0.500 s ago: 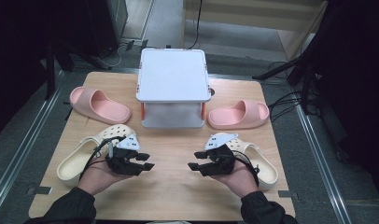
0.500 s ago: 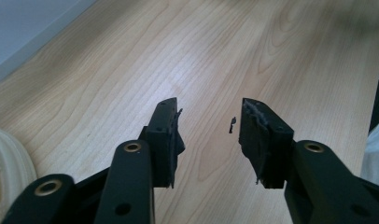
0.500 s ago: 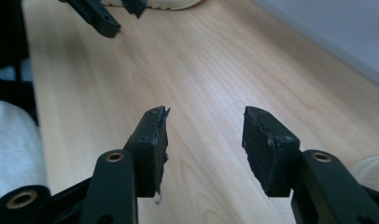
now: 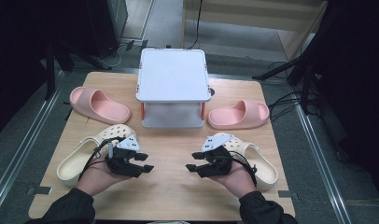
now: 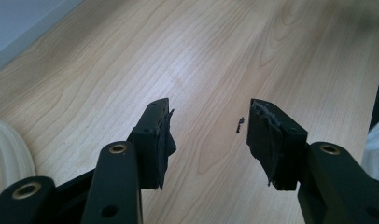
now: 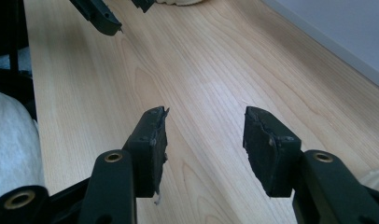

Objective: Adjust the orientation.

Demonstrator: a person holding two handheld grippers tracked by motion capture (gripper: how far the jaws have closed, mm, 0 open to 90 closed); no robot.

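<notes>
Scanning from the left edge of the high view, a pink slide (image 4: 99,105) lay on the wooden surface (image 4: 171,186), toe angled toward the middle. Below it sat a cream clog (image 4: 87,156), nearest the person's left hand (image 4: 96,176), whose knuckles overlapped its inner edge. The left gripper (image 4: 145,162) hovered just beside that clog, pointing toward the centre; its jaws stood well apart with nothing between them, bare wood showing in the gap in the left gripper view, and a sliver of the cream clog at that view's left edge. At centre, toward the far side of the surface, stood a white box-like stand (image 4: 172,81) with orange posts and an open lower shelf. Bare wood separated the two grippers, which faced each other, near but not touching. The right gripper (image 4: 193,161) likewise held nothing, its jaws spread wide over plain wood in the right gripper view, where the tips of the left gripper showed at top left. The right hand (image 4: 236,176) rested against a second cream clog (image 4: 253,161). Above that, just right of the stand, lay a second pink slide (image 4: 239,115).
</notes>
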